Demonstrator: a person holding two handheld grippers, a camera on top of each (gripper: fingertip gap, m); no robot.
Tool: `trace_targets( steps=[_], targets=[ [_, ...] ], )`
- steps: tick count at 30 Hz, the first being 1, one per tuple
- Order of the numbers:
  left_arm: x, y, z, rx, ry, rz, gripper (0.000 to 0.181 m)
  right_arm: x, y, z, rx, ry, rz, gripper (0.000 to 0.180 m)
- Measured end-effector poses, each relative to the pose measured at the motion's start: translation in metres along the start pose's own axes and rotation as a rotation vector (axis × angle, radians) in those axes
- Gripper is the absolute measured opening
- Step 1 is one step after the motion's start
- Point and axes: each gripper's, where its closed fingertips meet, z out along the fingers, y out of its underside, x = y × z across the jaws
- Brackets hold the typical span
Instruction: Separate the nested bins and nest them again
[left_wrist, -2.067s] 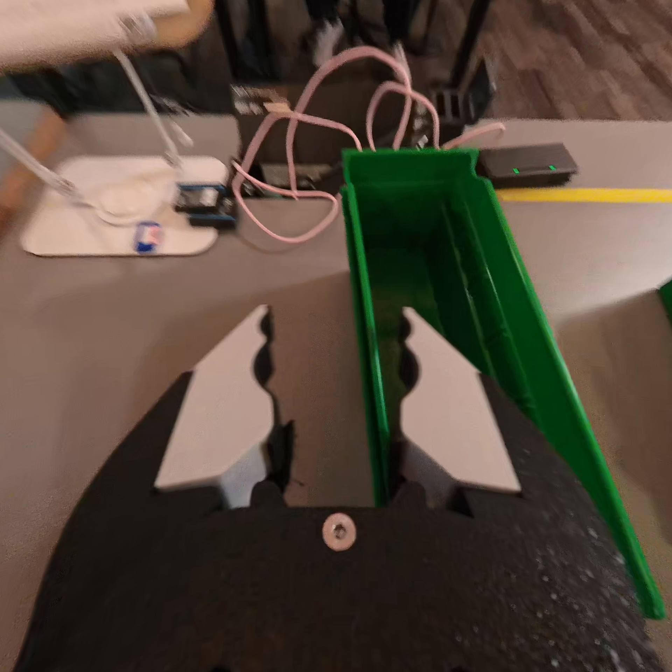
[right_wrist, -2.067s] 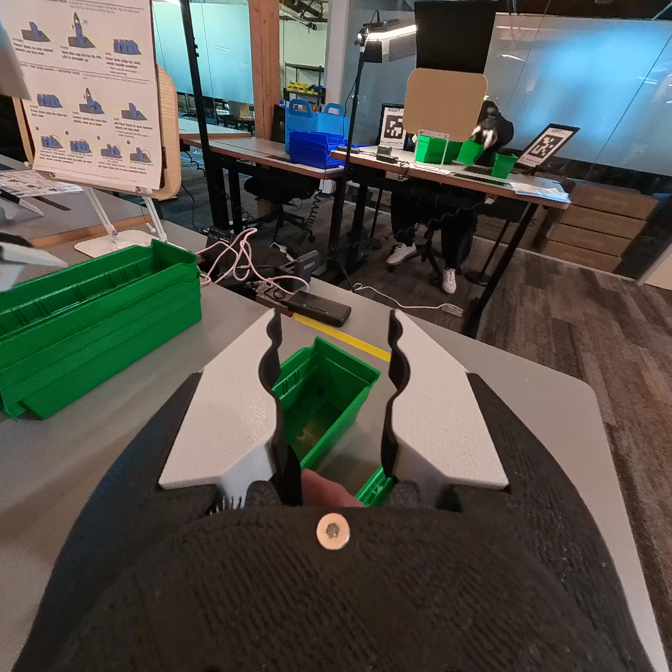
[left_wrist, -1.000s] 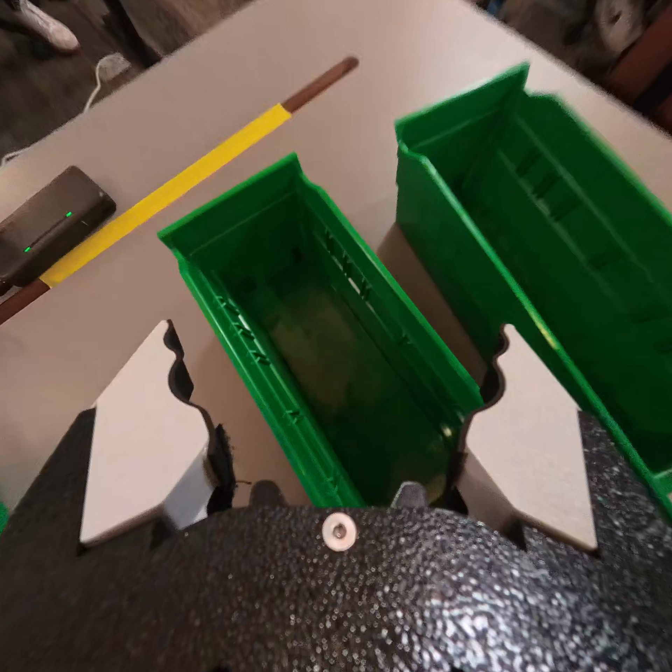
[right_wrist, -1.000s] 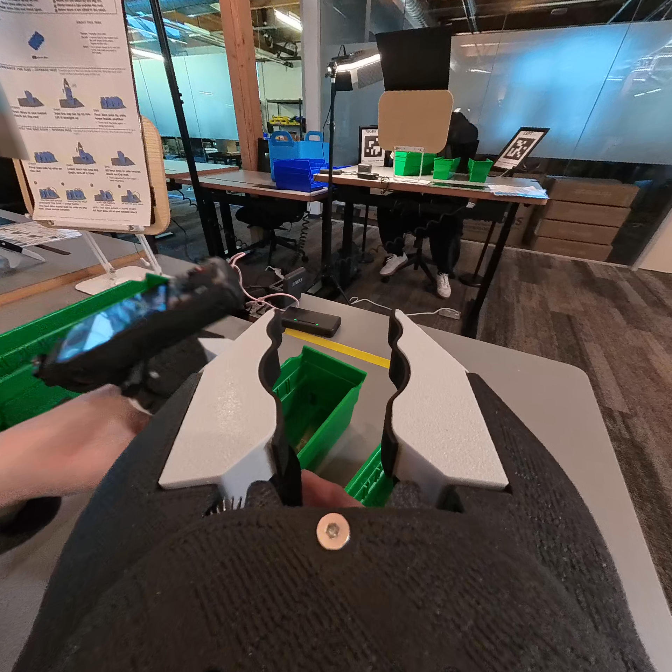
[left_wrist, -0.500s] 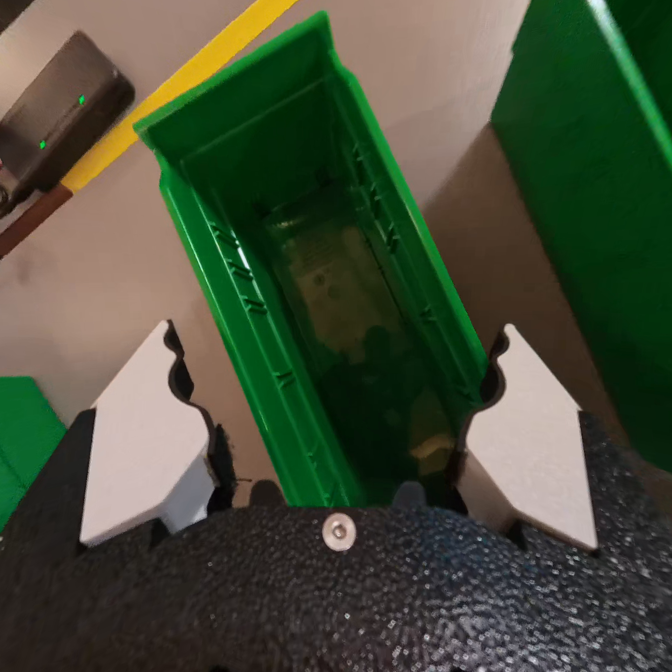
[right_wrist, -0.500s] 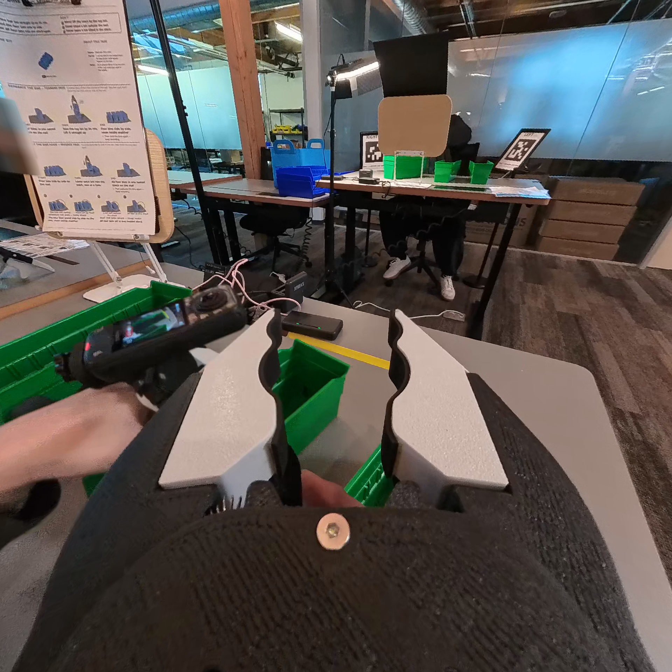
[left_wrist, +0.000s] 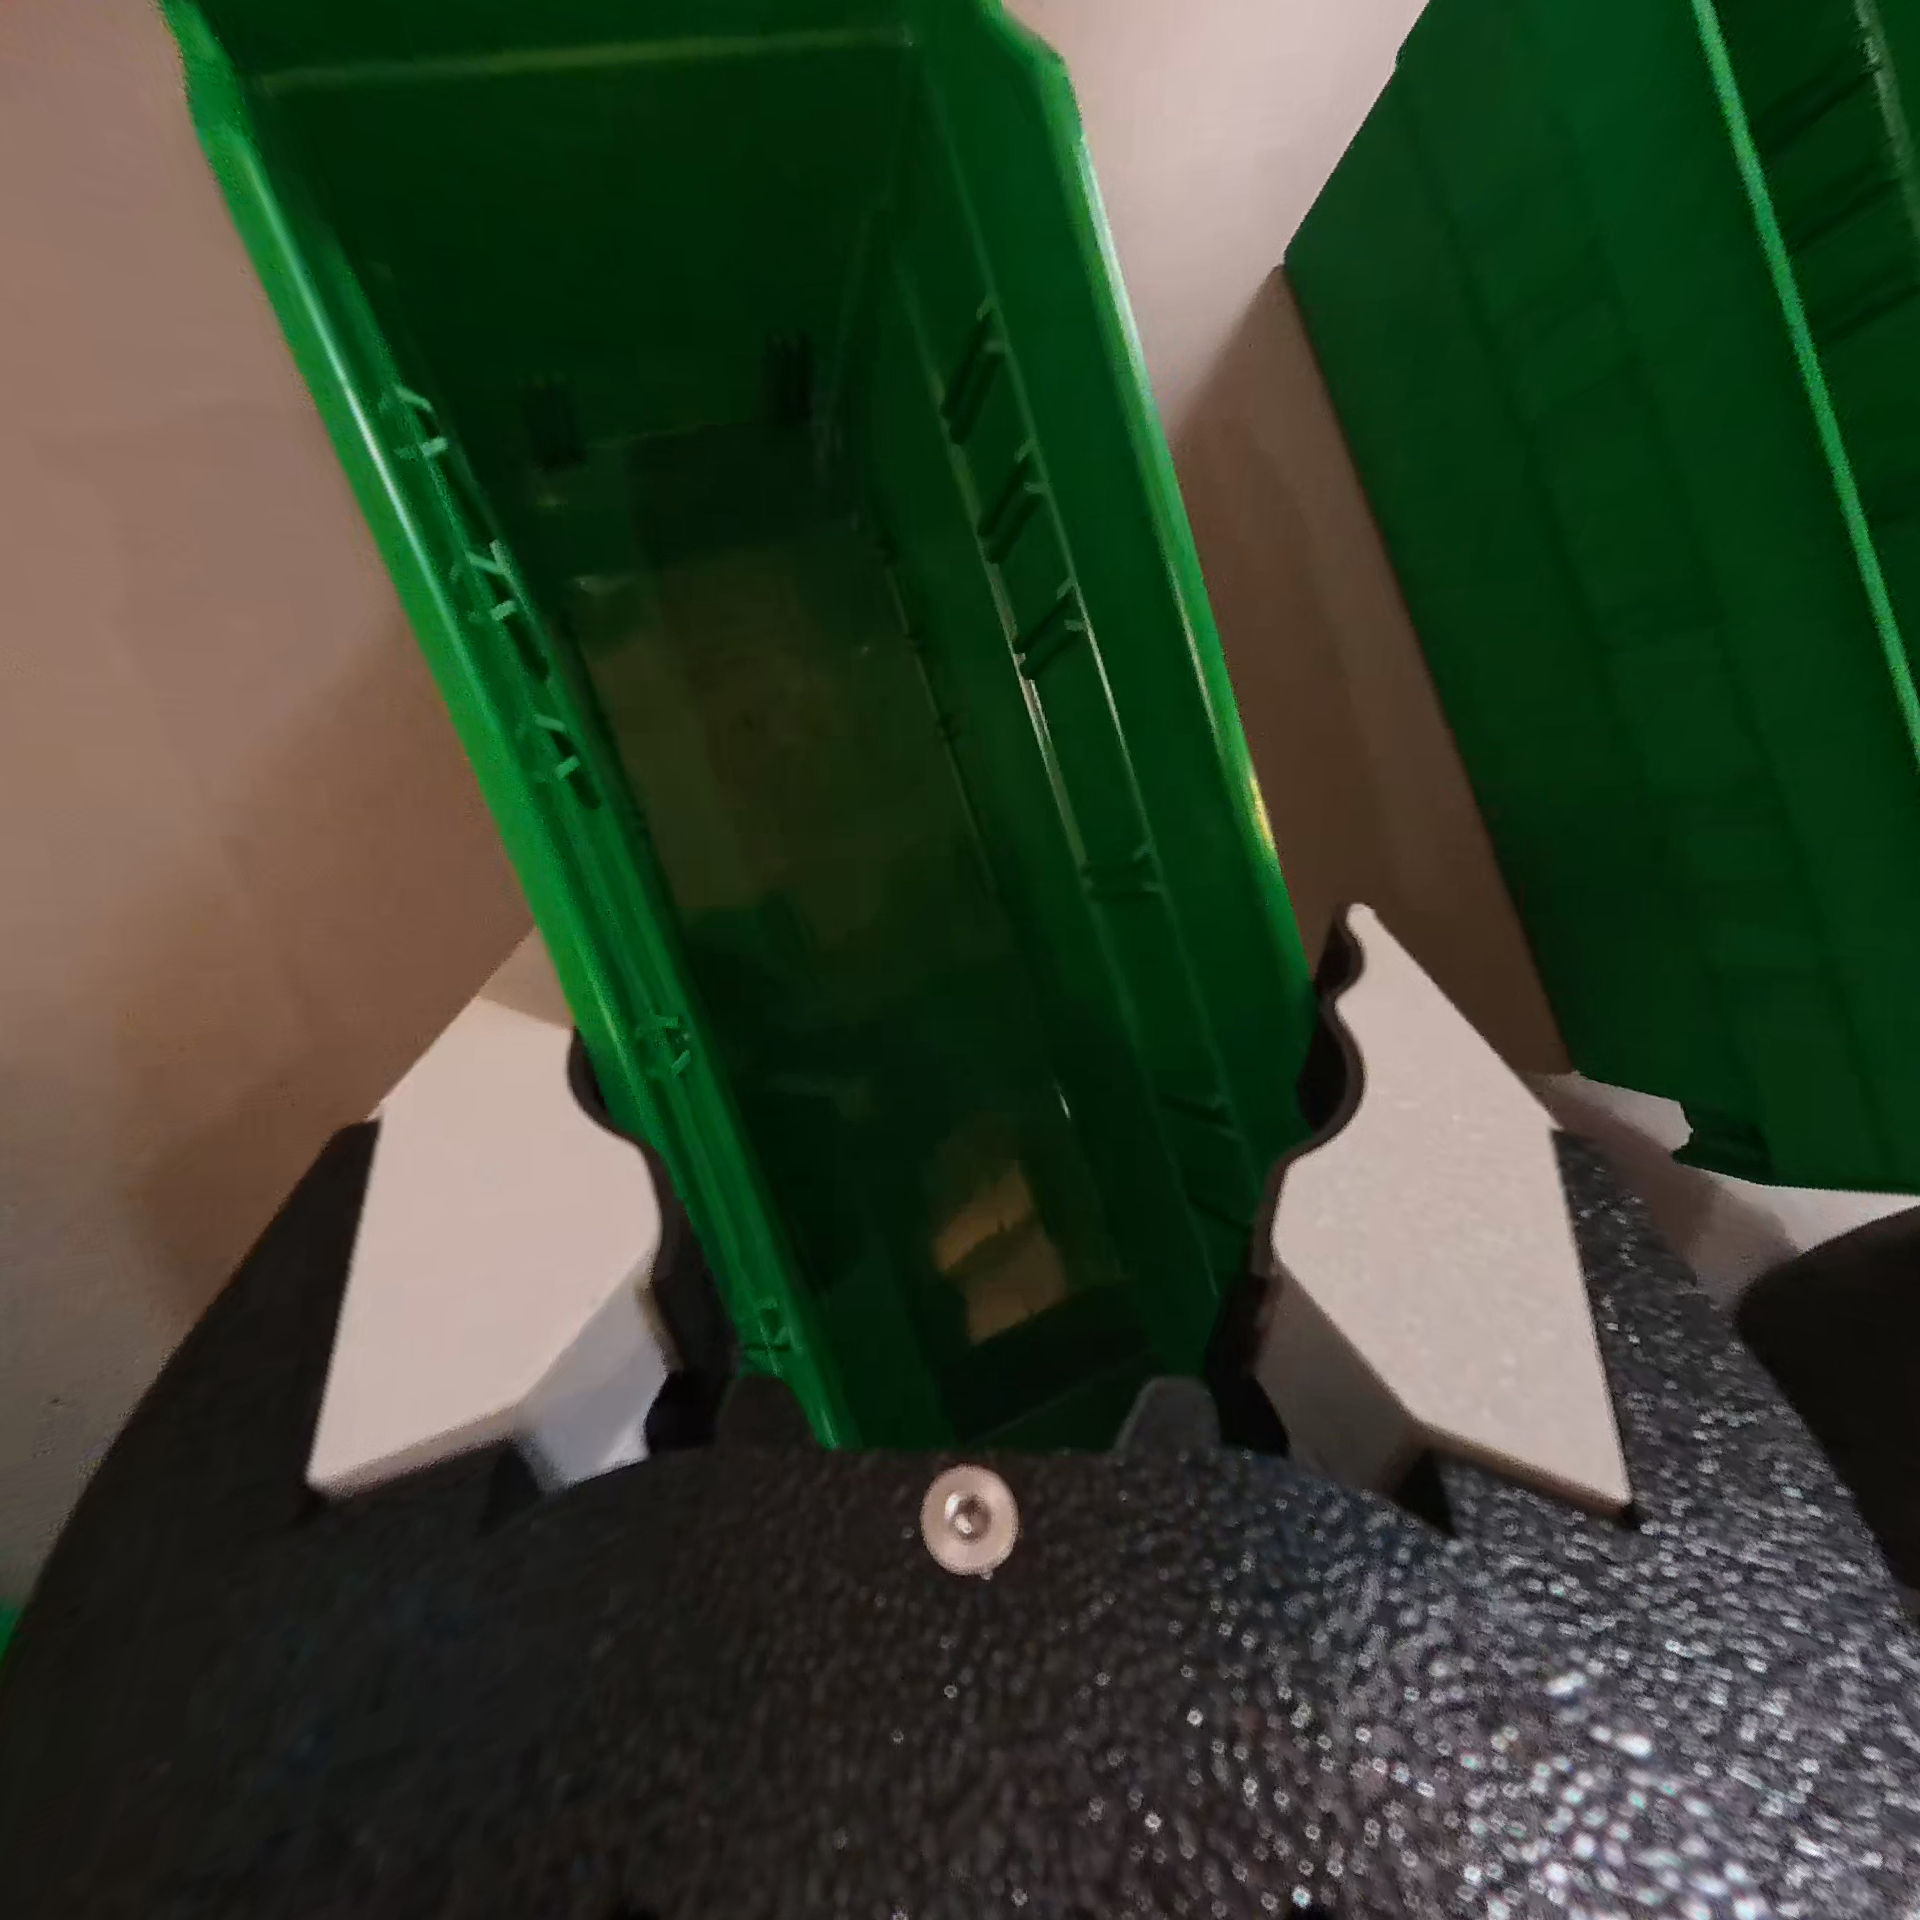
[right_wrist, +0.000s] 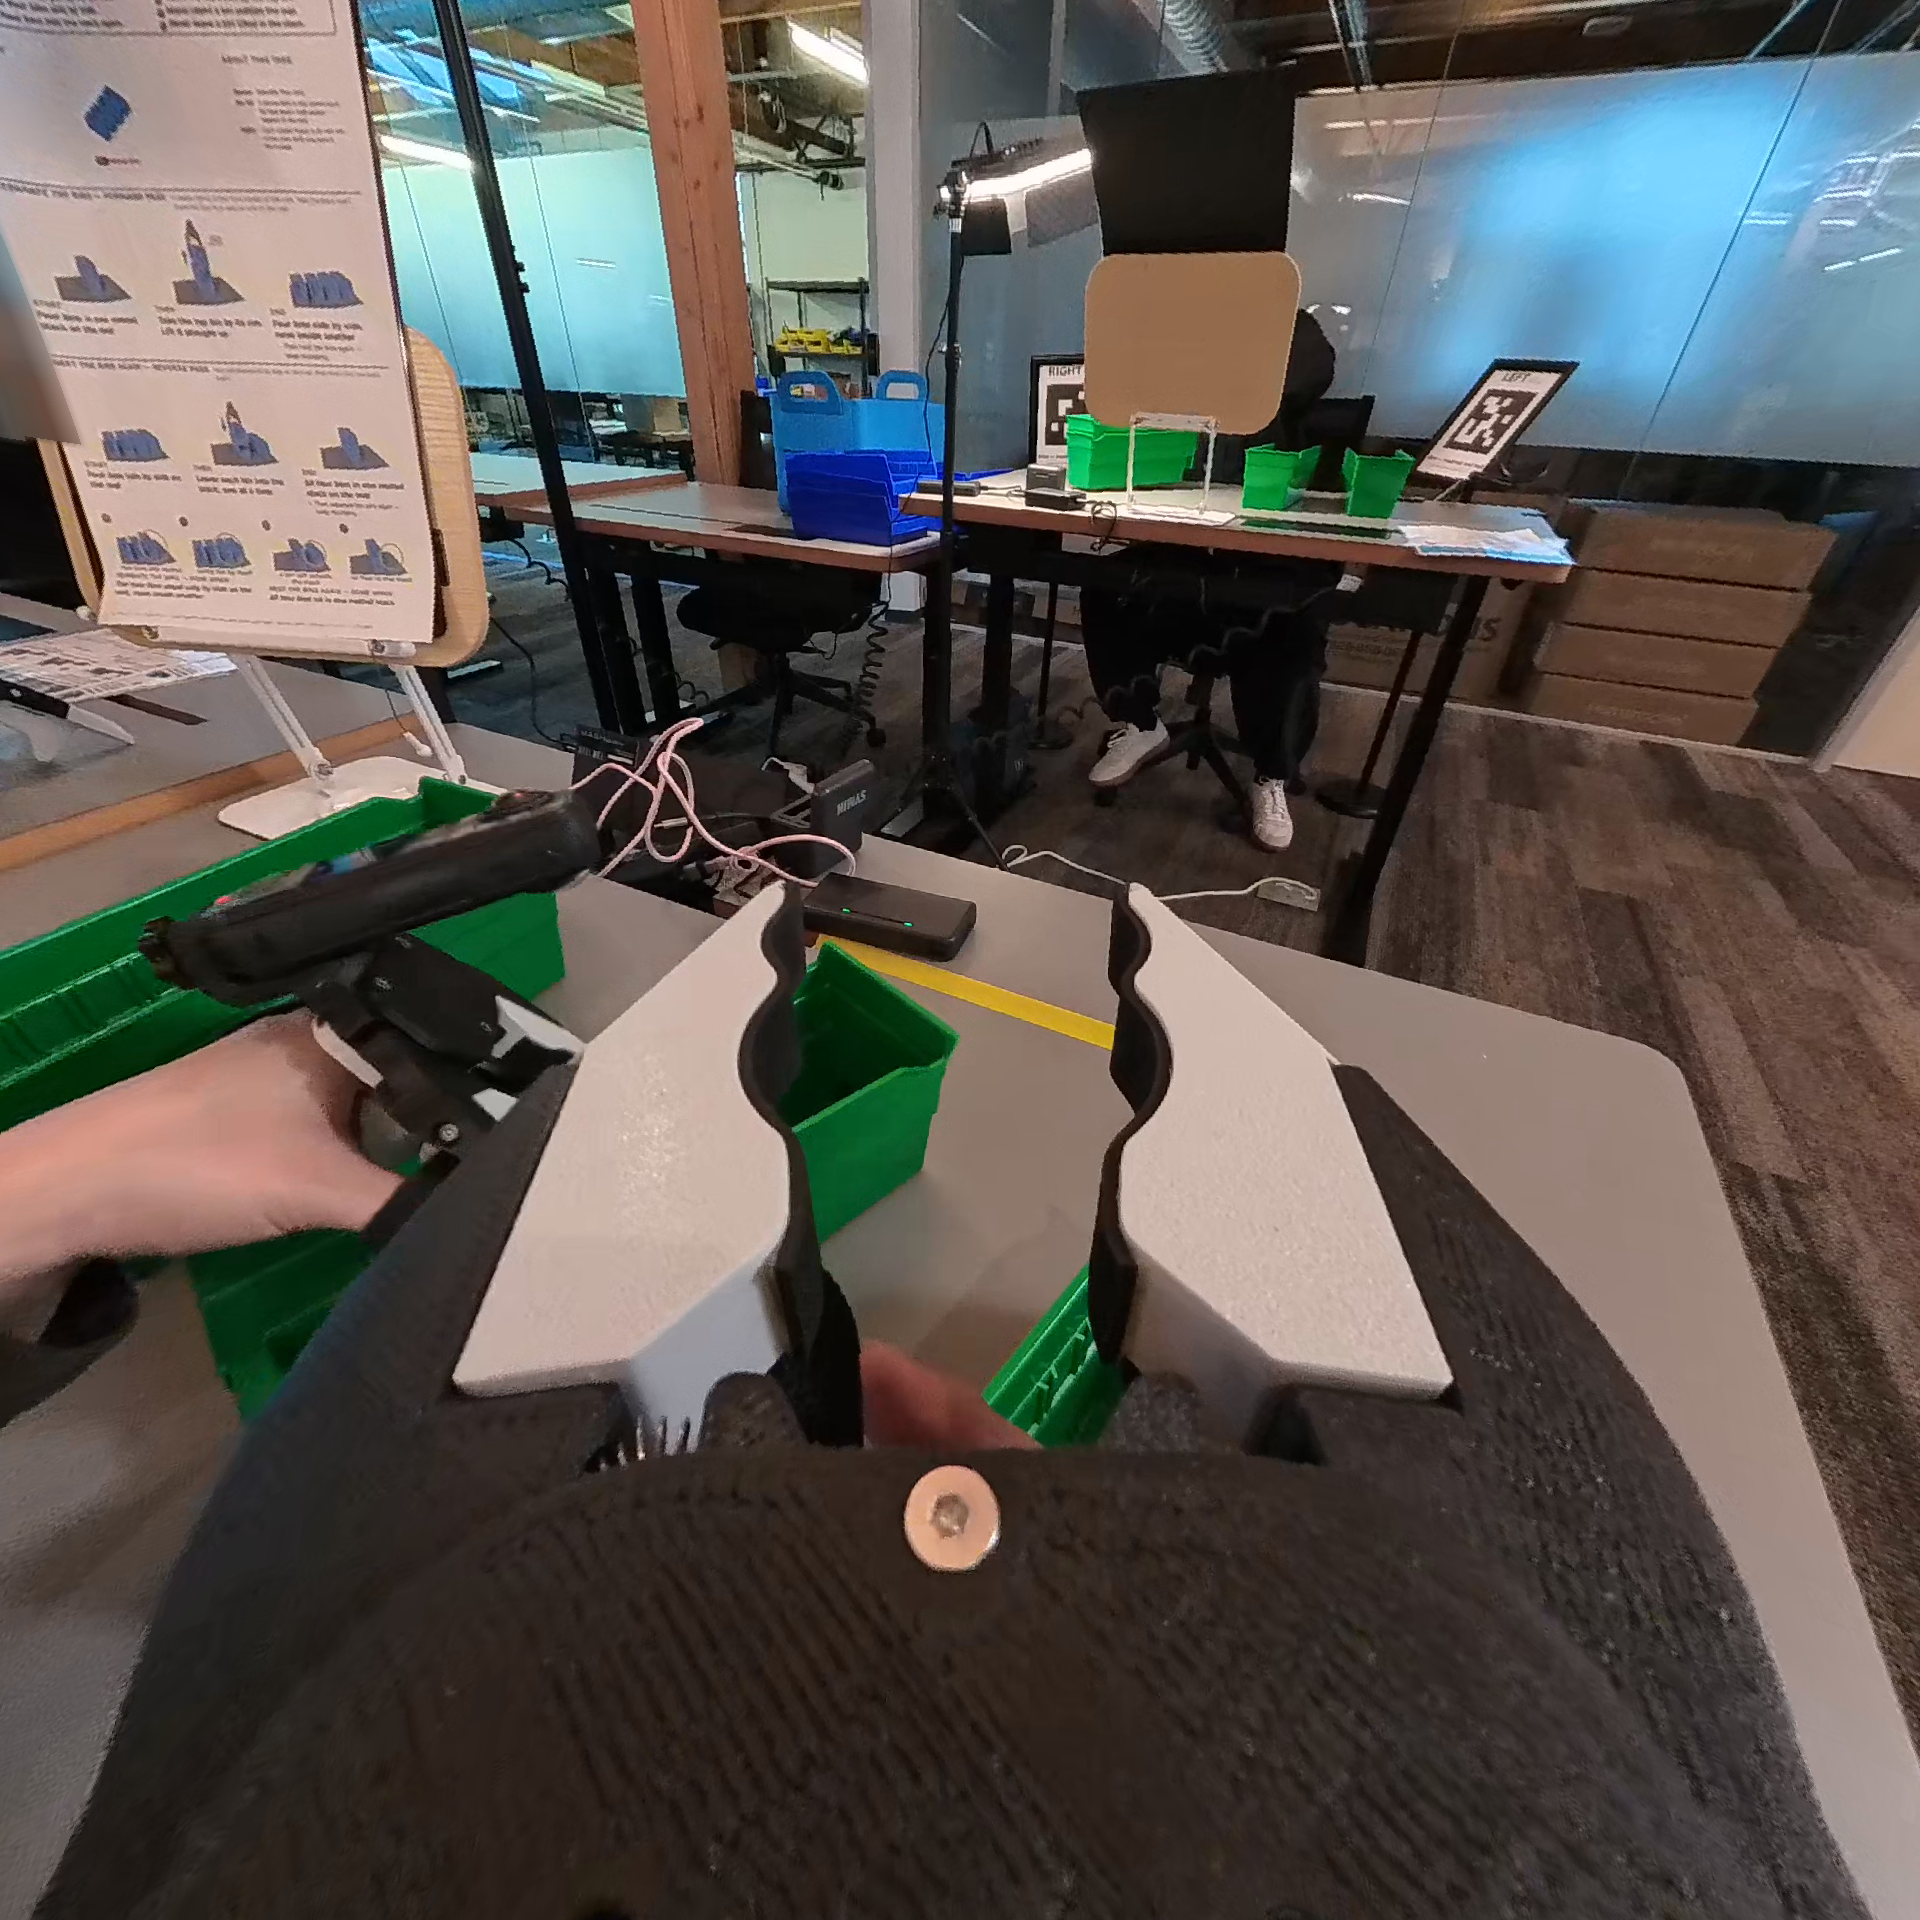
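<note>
Two green bins matter most: our left claw (left_wrist: 951, 1174) straddles the narrow bin (left_wrist: 790, 675) at its near end, fingers against both side walls, apparently gripping it. That bin sits on the tabletop (left_wrist: 208, 623) just beside a larger bin (left_wrist: 1621, 582). Our right claw (right_wrist: 945, 1091) hangs wide with nothing between its fingers, above a further small green bin (right_wrist: 873, 1081). We judge the re-nesting step is in hand; next comes lifting the narrow bin and lowering it squarely into another. Whether it is already off the tabletop we cannot tell, and the larger bin is cut off.
</note>
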Motion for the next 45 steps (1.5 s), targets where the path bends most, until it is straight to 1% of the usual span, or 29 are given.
trace_targets(
  steps=[2, 6, 10, 13, 17, 20, 22, 26, 28, 30, 34, 39, 45],
  targets=[
    [-0.001, 0.001, -0.003, 0.012, -0.004, -0.01, 0.126, 0.0, 0.0, 0.0, 0.0, 0.001, -0.002, 0.058],
    [-0.008, -0.002, -0.01, 0.057, -0.025, -0.027, 0.122, 0.001, 0.0, 0.0, -0.001, 0.003, -0.001, 0.058],
    [-0.01, -0.013, -0.035, 0.163, -0.047, 0.018, 0.121, 0.001, 0.0, -0.001, -0.002, 0.004, -0.003, 0.058],
    [-0.007, -0.021, -0.076, 0.232, -0.013, 0.008, 0.121, 0.001, -0.001, -0.002, 0.004, 0.007, -0.003, 0.058],
    [-0.018, -0.031, -0.149, 0.342, -0.039, 0.027, 0.122, 0.002, 0.0, -0.002, 0.001, 0.006, 0.001, 0.058],
    [-0.044, -0.032, -0.204, 0.394, -0.099, 0.012, 0.123, 0.002, 0.0, -0.001, 0.002, 0.005, 0.002, 0.058],
    [-0.068, -0.027, -0.233, 0.39, -0.136, -0.022, 0.124, 0.001, -0.001, -0.002, 0.005, 0.002, 0.002, 0.058],
    [-0.119, -0.006, -0.267, 0.34, -0.177, -0.136, 0.123, 0.001, -0.002, -0.002, 0.01, 0.001, 0.001, 0.058],
    [-0.14, 0.006, -0.271, 0.309, -0.181, -0.193, 0.123, 0.001, -0.002, -0.002, 0.012, 0.001, 0.003, 0.058],
    [-0.153, 0.019, -0.267, 0.263, -0.169, -0.233, 0.123, 0.001, -0.002, -0.002, 0.011, 0.002, 0.005, 0.058],
    [-0.159, 0.037, -0.25, 0.186, -0.121, -0.277, 0.124, 0.001, 0.0, 0.0, 0.002, 0.002, 0.001, 0.058],
    [-0.166, 0.046, -0.232, 0.13, -0.106, -0.309, 0.124, -0.001, 0.0, 0.001, 0.0, 0.001, -0.004, 0.058],
    [-0.18, 0.048, -0.218, 0.092, -0.161, -0.321, 0.124, 0.0, 0.001, 0.001, -0.005, 0.002, -0.002, 0.058]
  ],
)
